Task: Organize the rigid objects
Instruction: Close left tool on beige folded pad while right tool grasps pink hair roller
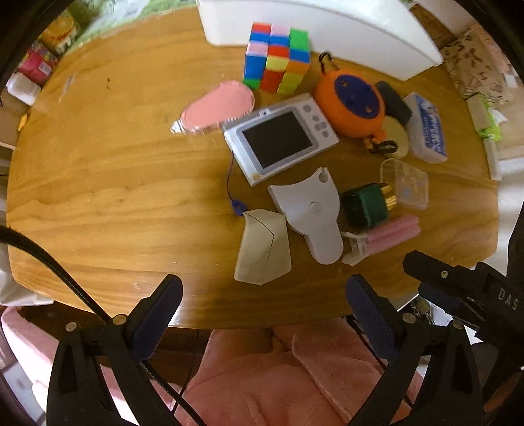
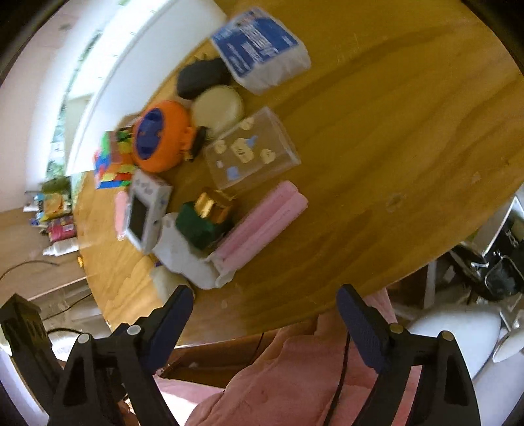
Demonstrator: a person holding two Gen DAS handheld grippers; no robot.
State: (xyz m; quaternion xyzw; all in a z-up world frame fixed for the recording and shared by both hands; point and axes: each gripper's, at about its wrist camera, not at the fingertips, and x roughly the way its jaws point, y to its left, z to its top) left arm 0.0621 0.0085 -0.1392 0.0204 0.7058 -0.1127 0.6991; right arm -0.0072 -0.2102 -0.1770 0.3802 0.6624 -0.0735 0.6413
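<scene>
Hovering both my left gripper (image 1: 263,295) and right gripper (image 2: 265,306) spread and empty at the wooden table's (image 1: 98,183) edge, I judge the mid-clutter digital camera (image 1: 281,139) light, stiff, slippery—best pinched across its long edges.

White bin (image 1: 327,29) cut off at top edge — cube (image 2: 111,164) blurred, half-hidden.

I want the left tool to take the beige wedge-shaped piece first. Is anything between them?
Nothing visible. The left tool is open at the table's near edge, and the beige wedge lies straight ahead over bare wood. The white flat gadget touches only its far right side.
</scene>
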